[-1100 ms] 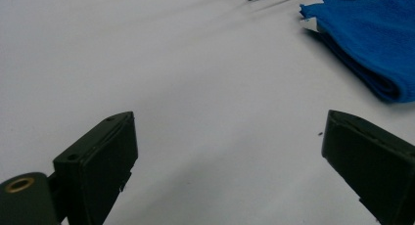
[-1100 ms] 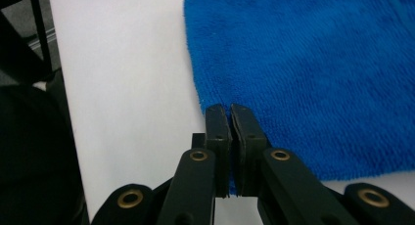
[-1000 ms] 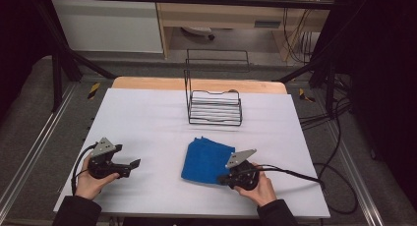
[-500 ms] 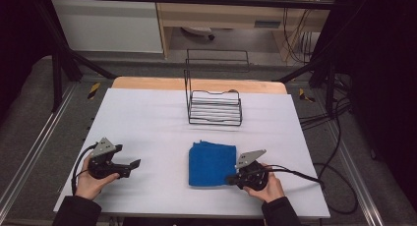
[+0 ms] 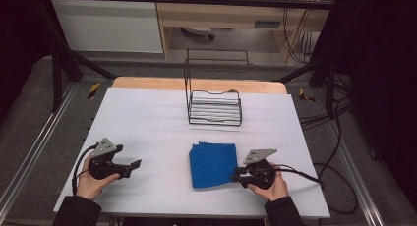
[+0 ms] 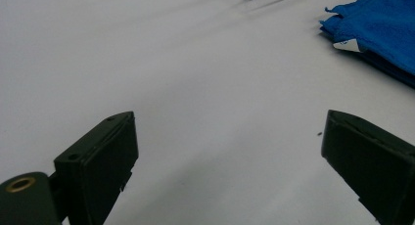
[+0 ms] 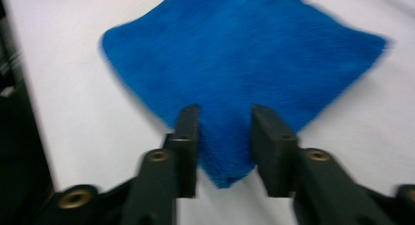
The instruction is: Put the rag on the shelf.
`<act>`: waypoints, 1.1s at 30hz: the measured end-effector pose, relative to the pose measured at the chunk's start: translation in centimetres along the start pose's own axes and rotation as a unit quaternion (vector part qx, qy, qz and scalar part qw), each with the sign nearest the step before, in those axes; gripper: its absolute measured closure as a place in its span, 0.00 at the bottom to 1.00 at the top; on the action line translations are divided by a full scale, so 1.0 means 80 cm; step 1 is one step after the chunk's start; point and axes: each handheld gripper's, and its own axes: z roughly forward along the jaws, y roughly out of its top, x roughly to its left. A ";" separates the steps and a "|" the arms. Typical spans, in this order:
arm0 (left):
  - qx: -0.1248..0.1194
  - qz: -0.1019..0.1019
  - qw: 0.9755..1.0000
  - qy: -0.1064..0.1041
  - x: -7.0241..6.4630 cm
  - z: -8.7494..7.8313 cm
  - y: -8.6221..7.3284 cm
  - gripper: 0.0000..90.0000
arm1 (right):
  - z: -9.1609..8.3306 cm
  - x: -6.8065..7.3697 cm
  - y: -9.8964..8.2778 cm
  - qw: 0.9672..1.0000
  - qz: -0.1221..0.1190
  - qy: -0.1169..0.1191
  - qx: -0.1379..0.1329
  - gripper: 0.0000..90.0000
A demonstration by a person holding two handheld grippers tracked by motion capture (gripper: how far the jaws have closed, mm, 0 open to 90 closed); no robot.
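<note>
Right gripper [image 7: 222,137] half-parted astride cloth [image 7: 244,63] corner, probably mid-grasp; needs clenching. Left gripper [image 6: 230,171] wide apart, idle.

Open bench [image 5: 147,123] between left gripper [image 5: 132,164] and blue cloth [image 5: 213,163]; passage unobstructed. Wire rack [image 5: 215,107] standing mid-bench at rear, well apart from cloth, blocking straight reach to far edge.

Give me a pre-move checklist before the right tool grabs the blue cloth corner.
1. Blue cloth lying flat on the table: ok.
2. Cloth corner between the right tool's jaws: ok.
3. Jaws clamped on the cloth: not ok, a gap shows on each side.
4. Left tool open and apart from the cloth: ok.
5. Wire rack stands beyond the cloth, not touching it: ok.
6. Layers caught at the corner: cannot tell.
</note>
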 end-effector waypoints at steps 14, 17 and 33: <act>0.002 -0.002 1.000 0.000 -0.001 0.002 0.000 0.07 | 0.000 -0.021 -0.003 0.995 0.066 -0.064 -0.049 0.54; 0.003 -0.001 1.000 0.001 -0.001 0.002 0.000 0.07 | 0.013 -0.038 0.007 0.991 0.085 -0.088 -0.050 0.53; 0.006 -0.002 1.000 0.000 -0.001 0.003 0.000 0.08 | 0.075 -0.077 0.040 0.989 0.119 -0.084 -0.014 0.91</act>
